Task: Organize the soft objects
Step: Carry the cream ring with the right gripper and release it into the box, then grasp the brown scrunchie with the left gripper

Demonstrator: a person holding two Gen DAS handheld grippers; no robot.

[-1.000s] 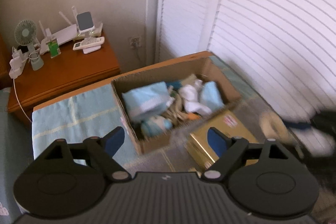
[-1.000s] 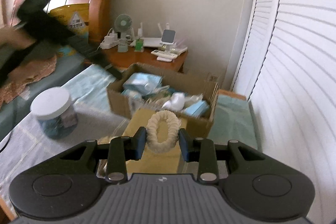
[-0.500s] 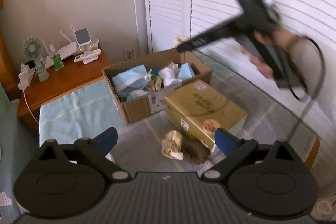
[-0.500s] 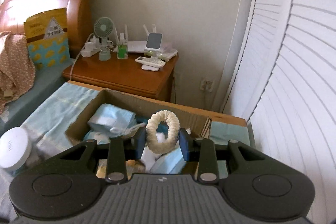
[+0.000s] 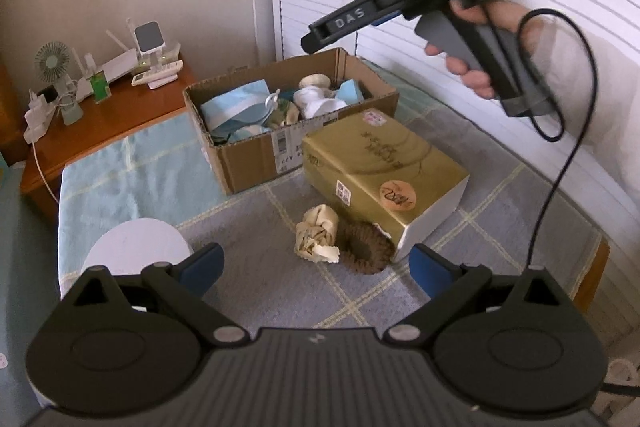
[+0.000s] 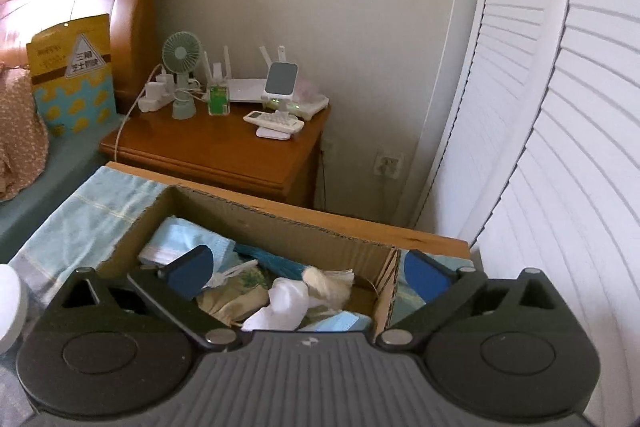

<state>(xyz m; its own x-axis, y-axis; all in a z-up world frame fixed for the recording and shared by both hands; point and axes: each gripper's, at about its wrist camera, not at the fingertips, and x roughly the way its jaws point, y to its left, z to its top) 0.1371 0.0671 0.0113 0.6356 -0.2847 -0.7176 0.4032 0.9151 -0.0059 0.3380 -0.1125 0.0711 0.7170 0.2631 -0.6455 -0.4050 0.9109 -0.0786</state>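
An open cardboard box (image 5: 248, 155) (image 6: 280, 227) holds blue cloths, a white sock and a cream scrunchie (image 5: 314, 81) (image 6: 328, 281). My right gripper (image 6: 310, 273) hovers over the box, its jaws opening wide with nothing pressed between the pads; the cream scrunchie lies loose below. A hand holds that right gripper (image 5: 320, 39) above the box's far side in the left wrist view. My left gripper (image 5: 316, 267) stands open above the grey checked cloth. Just beyond its fingers lie a beige crumpled cloth (image 5: 318, 239) and a brown scrunchie (image 5: 364, 247).
A gold carton (image 5: 384, 163) sits against the box's front, touching the brown scrunchie. A white-lidded jar (image 5: 136, 247) stands at the left. A wooden nightstand (image 6: 224, 143) with a fan and router is behind. White louvred doors (image 6: 560, 147) line the right.
The right gripper carried the cream scrunchie over the box and opened; the scrunchie now lies in the box. The left gripper swung back towards the beige cloth and brown scrunchie and opened wider.
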